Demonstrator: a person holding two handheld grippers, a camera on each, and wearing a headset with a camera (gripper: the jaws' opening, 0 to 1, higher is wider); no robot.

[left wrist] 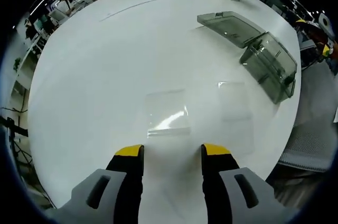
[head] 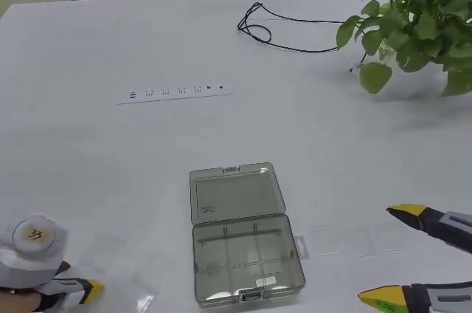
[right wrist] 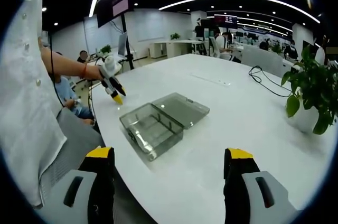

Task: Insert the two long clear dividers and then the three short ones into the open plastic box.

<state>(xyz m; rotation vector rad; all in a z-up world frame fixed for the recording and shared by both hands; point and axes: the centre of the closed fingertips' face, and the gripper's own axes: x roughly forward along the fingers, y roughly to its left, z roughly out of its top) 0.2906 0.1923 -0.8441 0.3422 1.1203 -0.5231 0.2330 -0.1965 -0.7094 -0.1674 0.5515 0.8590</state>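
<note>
Just past the spread left gripper (left wrist: 171, 152) fingers, clear dividers (left wrist: 168, 112) lying flat. Right gripper (right wrist: 171, 155) spread wide too, empty. Likely none in the box (left wrist: 266, 60) yet.

The left claw (left wrist: 172, 151) had two black fingers (left wrist: 129, 182) capped in yellow, each rising from a light grey shell with a dark oval slot. The right claw (right wrist: 169, 153) was built the same: black fingers, yellow tips, grey shells. On the left claw sat a round white cap (head: 33, 235) bearing an orange number. The person wore a white shirt (right wrist: 26, 76) with small buttons and a red band (right wrist: 83, 71) at the wrist
</note>
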